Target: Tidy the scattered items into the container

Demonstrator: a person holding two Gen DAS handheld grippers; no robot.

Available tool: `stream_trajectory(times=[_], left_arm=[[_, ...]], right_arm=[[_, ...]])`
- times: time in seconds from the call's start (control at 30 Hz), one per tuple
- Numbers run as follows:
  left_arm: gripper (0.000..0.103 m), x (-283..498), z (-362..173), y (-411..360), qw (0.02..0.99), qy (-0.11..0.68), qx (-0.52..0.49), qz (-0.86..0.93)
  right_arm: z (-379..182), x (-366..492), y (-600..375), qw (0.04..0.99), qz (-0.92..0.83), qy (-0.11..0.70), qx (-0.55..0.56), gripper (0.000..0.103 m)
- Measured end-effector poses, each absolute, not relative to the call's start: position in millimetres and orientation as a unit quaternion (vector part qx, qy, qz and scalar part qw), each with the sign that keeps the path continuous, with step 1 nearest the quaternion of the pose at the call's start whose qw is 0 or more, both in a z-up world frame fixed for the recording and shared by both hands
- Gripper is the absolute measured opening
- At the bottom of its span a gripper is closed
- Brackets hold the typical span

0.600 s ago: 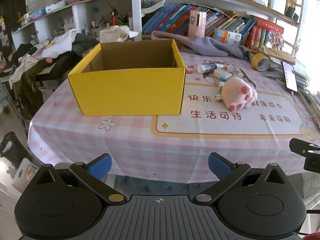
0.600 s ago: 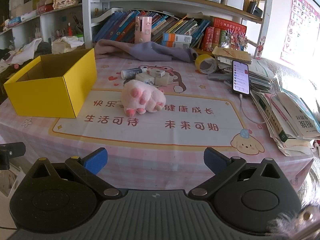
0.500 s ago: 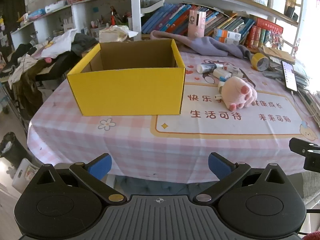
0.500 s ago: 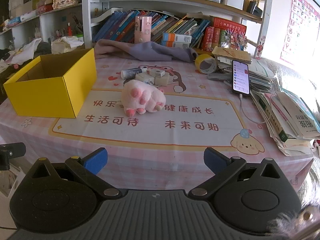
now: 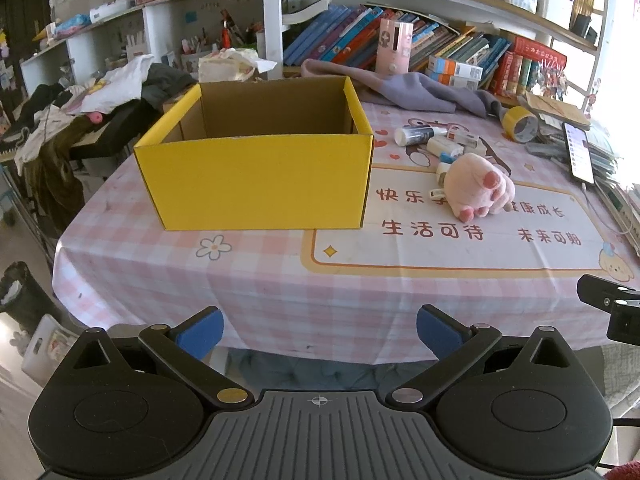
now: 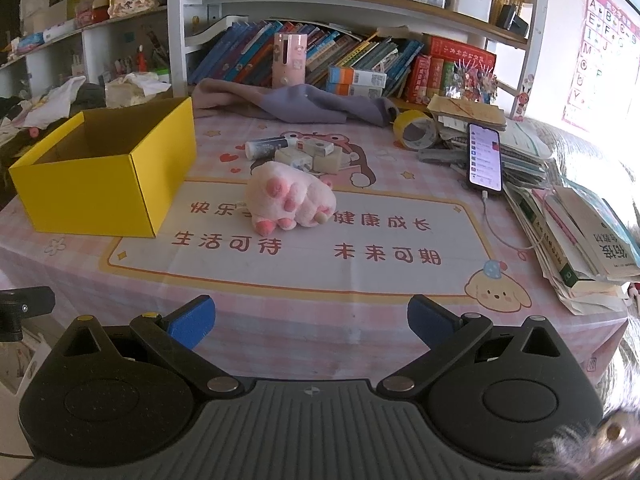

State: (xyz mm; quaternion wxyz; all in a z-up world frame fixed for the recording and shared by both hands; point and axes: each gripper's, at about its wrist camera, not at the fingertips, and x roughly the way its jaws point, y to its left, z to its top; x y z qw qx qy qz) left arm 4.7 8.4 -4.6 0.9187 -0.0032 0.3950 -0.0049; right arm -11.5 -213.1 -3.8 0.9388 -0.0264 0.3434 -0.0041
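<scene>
Ahead of left jaws: yellow box (image 5: 256, 178), top open.
Ahead of right jaws: bare tablecloth (image 6: 304, 268), then plush paw (image 6: 289, 199).

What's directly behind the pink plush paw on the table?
Behind the pink plush paw lies a cluster of small items: a white tube and a few small white boxes. The paw covers the near edge of that cluster, so anything tucked against it cannot be seen.

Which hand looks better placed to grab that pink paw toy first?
Probably the right. The paw lies almost straight ahead of the right tool, whereas the left tool faces the box.
</scene>
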Motion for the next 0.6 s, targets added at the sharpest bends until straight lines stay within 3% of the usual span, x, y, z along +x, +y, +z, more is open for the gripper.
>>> stream_trajectory(times=[0.6], left_arm=[[0.103, 2.2, -2.7, 12.2, 0.920, 0.391, -0.005, -0.014]], right_arm=[[1.8, -16.1, -206.2, 0.940, -0.003, 0.341, -0.030, 0.103]])
